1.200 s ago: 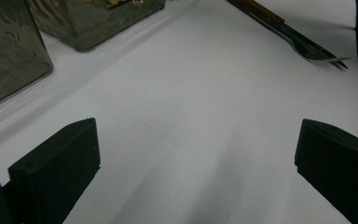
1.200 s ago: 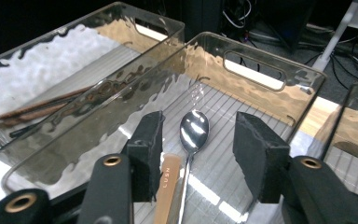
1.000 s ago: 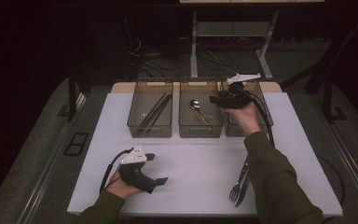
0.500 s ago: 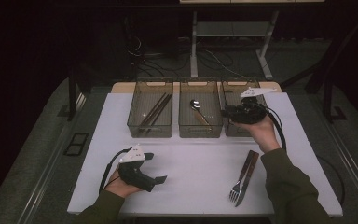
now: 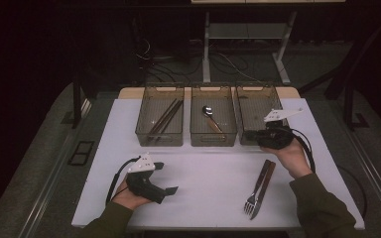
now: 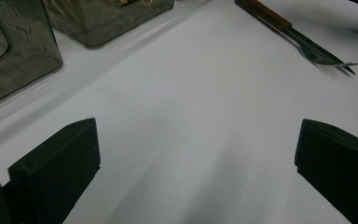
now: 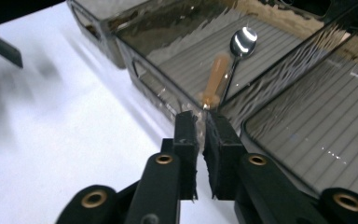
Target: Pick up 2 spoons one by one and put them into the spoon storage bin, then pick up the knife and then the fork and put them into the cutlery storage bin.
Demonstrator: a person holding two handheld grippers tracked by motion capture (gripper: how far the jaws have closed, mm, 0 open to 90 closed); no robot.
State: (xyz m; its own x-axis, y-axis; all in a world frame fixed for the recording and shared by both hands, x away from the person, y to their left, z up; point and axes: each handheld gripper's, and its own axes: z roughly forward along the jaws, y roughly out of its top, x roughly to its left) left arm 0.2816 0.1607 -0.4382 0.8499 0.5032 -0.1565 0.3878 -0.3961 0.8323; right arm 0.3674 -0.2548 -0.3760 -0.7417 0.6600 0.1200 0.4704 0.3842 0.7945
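Three clear plastic bins are standing side by side across the upper middle of the frame on the white surface (image 5: 213,168). The left clear bin (image 5: 160,120) is holding dark wooden chopsticks (image 5: 164,118), the middle clear bin (image 5: 213,121) is holding a wooden-handled metal spoon (image 5: 210,117), and the right clear bin (image 5: 256,111) is standing beside it. A wooden-handled metal fork (image 5: 259,188) is lying below it, at lower right.

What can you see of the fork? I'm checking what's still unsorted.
The fork lies flat on the white table, outside the bins, near the person's right forearm. It has a dark wooden-looking handle and a shiny metal head; handle pointing toward the bins, tines toward the person. The left gripper view shows the same. Neither gripper touches it.
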